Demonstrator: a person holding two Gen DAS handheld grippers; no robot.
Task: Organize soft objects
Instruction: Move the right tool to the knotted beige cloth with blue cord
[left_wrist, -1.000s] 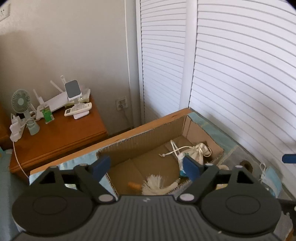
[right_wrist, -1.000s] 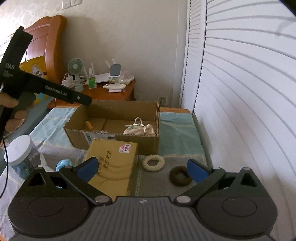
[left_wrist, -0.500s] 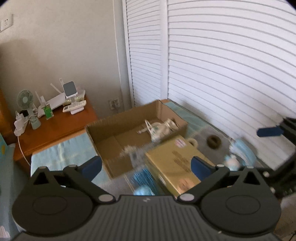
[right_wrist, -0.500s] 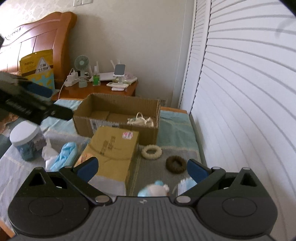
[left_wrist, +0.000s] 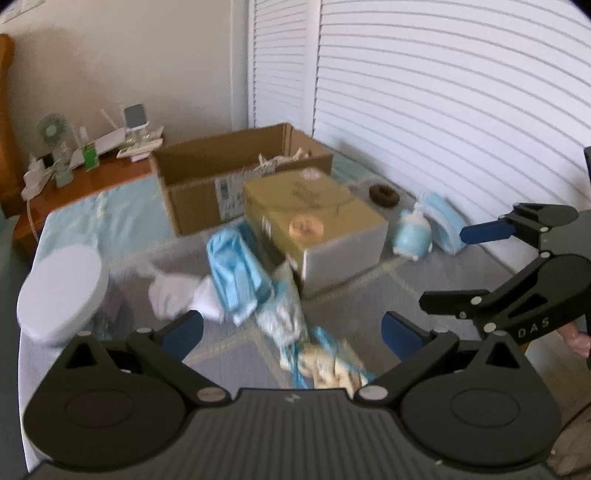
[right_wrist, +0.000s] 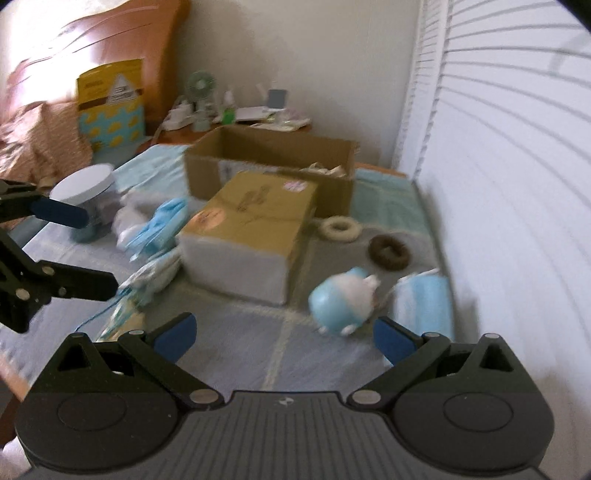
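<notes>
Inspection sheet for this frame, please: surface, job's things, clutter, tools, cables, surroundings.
Surface: bed cover, pale blue-grey.
Job's things: blue plush toy lies beside a blue face mask; cream ring and brown ring near the open cardboard box; blue cloth and white cloth left of the closed carton.
Clutter: white-lidded jar; printed packets, blurred.
Tools: left tool and right tool both open, holding nothing.
Cables: white lead hanging off the nightstand.
Surroundings: louvred doors; nightstand with small fan.
</notes>
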